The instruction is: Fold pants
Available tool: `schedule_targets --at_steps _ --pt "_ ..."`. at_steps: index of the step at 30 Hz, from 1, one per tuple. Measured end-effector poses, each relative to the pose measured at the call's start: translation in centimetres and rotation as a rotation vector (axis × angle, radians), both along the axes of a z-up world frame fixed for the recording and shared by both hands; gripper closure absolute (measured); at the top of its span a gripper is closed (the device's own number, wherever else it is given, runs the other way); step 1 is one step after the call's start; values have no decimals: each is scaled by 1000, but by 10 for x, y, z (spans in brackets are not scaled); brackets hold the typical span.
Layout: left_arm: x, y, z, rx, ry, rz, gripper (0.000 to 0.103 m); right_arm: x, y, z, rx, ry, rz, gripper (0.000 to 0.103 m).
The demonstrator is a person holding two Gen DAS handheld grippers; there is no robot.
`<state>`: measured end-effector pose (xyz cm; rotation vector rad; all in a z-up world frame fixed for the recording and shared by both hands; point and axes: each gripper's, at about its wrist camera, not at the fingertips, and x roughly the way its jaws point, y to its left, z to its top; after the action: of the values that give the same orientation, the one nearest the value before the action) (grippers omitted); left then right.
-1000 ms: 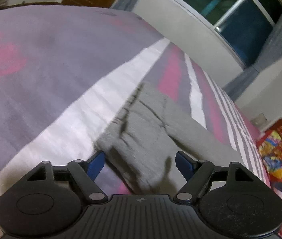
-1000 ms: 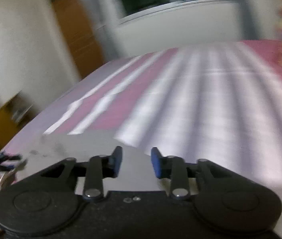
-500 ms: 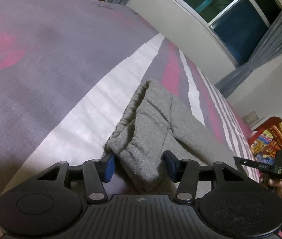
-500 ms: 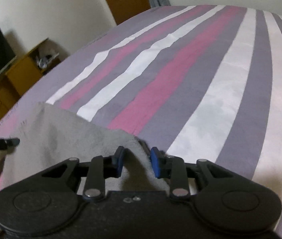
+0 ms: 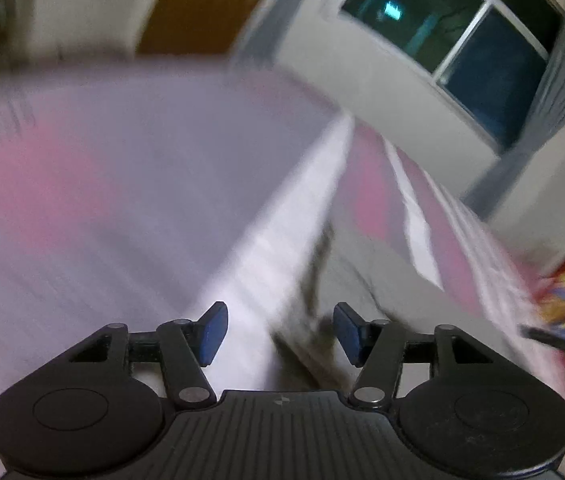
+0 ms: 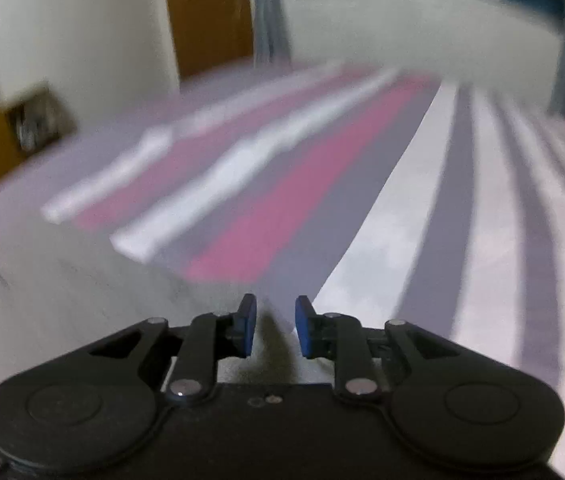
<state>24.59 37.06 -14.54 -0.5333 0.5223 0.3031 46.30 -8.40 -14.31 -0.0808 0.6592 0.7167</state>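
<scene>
A bed under a purple, pink and white striped sheet (image 6: 382, 208) fills both blurred views. Left tool (image 5: 280, 334) opening, released, grey knit pants (image 5: 366, 280) at one o'clock. Right tool (image 6: 274, 326) opening, pant cloth between its pads, unpinched.

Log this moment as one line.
left gripper: jaws opening, grey pants edge between, unpinched | right gripper: jaws opening, pants cloth between
</scene>
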Motion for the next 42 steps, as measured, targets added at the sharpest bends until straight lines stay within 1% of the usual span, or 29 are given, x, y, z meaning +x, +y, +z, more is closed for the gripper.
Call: schedule_targets --at_steps 1,3,4,5,7,9,10,11,13,15,17,18,20,21,22,23,25,28,29,30,31,32,33,34,35,36,37,39,42 --pt "5 -10 13 50 -17 -28 45 -9 -11 1 27 8 -10 85" --pt "40 -40 27 85 -20 -151 44 -24 -13 -5 45 15 -21 85" --pt "58 -55 28 90 -9 -206 38 -28 -5 -10 57 39 -17 85" --pt "83 -76 25 96 13 -276 35 -30 4 -16 68 70 -19 84" --pt "120 -107 11 120 62 -359 27 -34 14 -29 91 121 -25 82" --pt "146 -123 -12 177 162 -371 26 -35 18 -39 52 143 -34 84" --pt "153 -122 -22 170 185 -371 26 -32 9 -43 36 153 -46 86" --pt "153 -118 -24 149 178 -370 26 -33 -9 -44 34 148 -65 86" --pt "150 -109 -21 109 169 -381 27 -30 -60 -41 16 132 -155 86" --pt "147 -105 -22 83 159 -398 27 -27 -136 -38 15 123 -276 85" --pt "146 -103 -25 94 162 -414 28 -31 -208 -38 -5 123 -426 82" --pt "146 -105 -25 107 167 -418 28 -34 -251 -38 4 133 -510 87" --pt "142 -106 -24 131 181 -417 28 -45 -315 -36 -4 143 -650 95" --pt "141 -109 -19 140 191 -403 28 -51 -338 -33 -17 143 -710 95" --pt "133 -112 -13 140 190 -383 28 -61 -360 -26 2 153 -769 93" --pt "125 -114 -5 135 162 -363 28 -75 -375 -17 42 142 -806 83" --pt "103 -119 8 132 94 -341 28 -113 -395 2 163 80 -794 81" --pt "69 -126 15 203 67 -311 28 -158 -405 8 244 52 -781 81" --pt "62 -125 14 224 79 -299 28 -169 -405 5 265 46 -778 81" --pt "59 -124 8 236 126 -301 28 -176 -403 -3 278 51 -768 81" --pt "61 -123 1 238 189 -307 28 -173 -400 -9 247 82 -772 82" --pt "61 -121 -7 232 236 -333 28 -167 -398 -23 185 147 -805 82" --pt "58 -121 -8 230 240 -336 28 -163 -403 -40 167 225 -841 91" --pt "56 -122 -4 228 239 -329 28 -169 -411 -42 241 215 -868 91" --pt "53 -122 1 231 228 -322 28 -178 -418 -39 314 198 -898 87" --pt "50 -123 6 236 212 -319 28 -189 -423 -34 381 165 -921 80" --pt "49 -123 7 240 217 -325 28 -200 -428 -31 438 130 -933 79" --pt "51 -122 2 238 242 -340 28 -210 -436 -31 500 127 -956 79" --pt "55 -118 -10 176 251 -331 28 -210 -446 -41 551 166 -994 78"
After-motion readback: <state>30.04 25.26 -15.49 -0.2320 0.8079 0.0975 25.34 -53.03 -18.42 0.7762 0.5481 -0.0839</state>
